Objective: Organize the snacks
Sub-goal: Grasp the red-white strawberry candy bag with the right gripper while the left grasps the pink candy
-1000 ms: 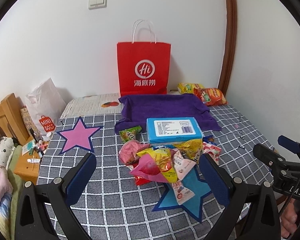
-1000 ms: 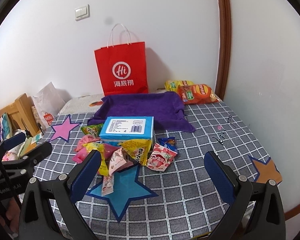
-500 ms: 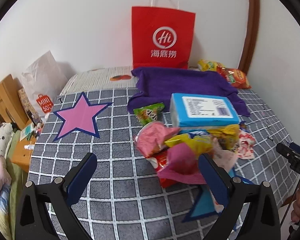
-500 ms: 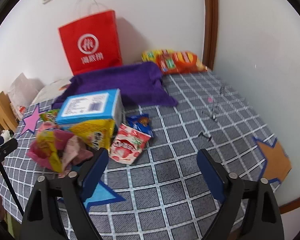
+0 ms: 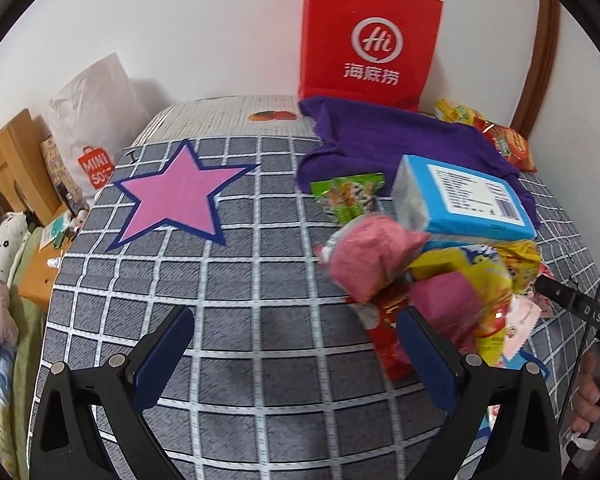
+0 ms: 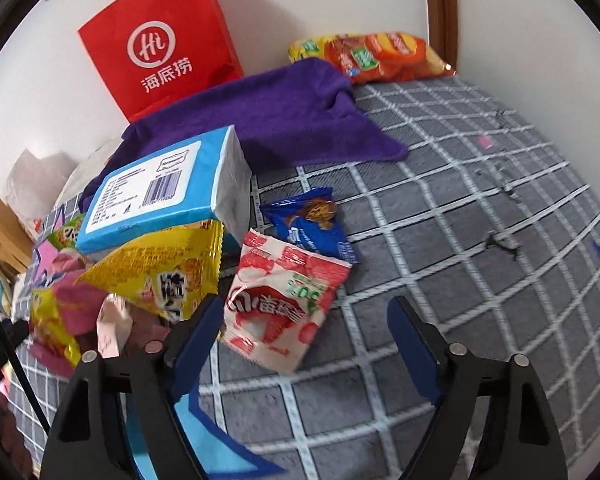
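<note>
A heap of snack packets lies on the checked cloth beside a blue box (image 5: 460, 200) (image 6: 160, 188). In the left wrist view a pink packet (image 5: 368, 256), a green one (image 5: 348, 196) and a yellow one (image 5: 472, 276) sit right of my left gripper (image 5: 296, 340), which is open over bare cloth. In the right wrist view a red-and-white packet (image 6: 280, 304) lies just ahead between the fingers of my right gripper (image 6: 304, 328), untouched; the jaws are closing. A blue packet (image 6: 312, 224) and a yellow packet (image 6: 168, 272) lie beside it.
A red paper bag (image 5: 368, 36) (image 6: 160, 40) stands against the wall behind a purple towel (image 5: 400, 144) (image 6: 276, 116). Chip bags (image 6: 372, 56) lie in the far right corner. A pink star (image 5: 180, 196) marks the cloth at left. A bed edge and a wooden stand are far left.
Both grippers have come down and closer to the snack heap. The right one's jaws have narrowed and now frame the red-and-white packet; the left one has shifted left of the heap.
</note>
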Demonstrator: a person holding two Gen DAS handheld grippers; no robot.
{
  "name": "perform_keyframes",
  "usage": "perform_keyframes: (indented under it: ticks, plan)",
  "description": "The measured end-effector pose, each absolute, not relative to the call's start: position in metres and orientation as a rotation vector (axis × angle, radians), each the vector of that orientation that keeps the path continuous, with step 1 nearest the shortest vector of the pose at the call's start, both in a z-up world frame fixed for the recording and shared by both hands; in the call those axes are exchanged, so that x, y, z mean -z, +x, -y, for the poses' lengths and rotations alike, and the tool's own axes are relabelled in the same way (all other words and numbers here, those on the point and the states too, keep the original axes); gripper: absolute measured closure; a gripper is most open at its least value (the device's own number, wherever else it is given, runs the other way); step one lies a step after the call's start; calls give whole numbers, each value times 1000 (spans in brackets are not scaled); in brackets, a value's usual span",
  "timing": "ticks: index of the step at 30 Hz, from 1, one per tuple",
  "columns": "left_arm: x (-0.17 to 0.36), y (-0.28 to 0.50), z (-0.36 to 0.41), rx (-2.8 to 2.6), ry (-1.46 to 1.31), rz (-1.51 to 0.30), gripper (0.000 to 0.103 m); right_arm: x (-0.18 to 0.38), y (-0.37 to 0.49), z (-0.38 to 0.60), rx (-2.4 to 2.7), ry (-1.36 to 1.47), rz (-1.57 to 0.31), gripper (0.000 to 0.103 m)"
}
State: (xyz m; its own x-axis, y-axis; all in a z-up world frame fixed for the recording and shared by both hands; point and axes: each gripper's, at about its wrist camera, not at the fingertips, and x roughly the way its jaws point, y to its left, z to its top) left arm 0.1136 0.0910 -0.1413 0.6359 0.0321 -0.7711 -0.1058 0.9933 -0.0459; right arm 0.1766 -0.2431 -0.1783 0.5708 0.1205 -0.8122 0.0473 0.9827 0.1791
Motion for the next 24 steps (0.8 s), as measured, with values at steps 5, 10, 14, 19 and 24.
perform_keyframes:
  ticks: [5, 10, 14, 19, 24]
  plan:
    - [139, 113, -105, -79, -135, -870, 2, 192, 192, 235, -36, 178, -984, 24]
    - [139, 114, -110, -86, -141, -868, 2, 191, 190, 220, -97, 21, -986, 44]
    - [138, 112, -112, -82, -150, -862, 2, 185, 176, 238, -137, -29, -1001, 44]
    - [137, 111, -107, -34, -197, -850, 2, 186, 163, 257, -111, -28, -992, 30]
    - [130, 110, -97, 11, -202, -832, 2, 195, 161, 253, -75, -36, -933, 34]
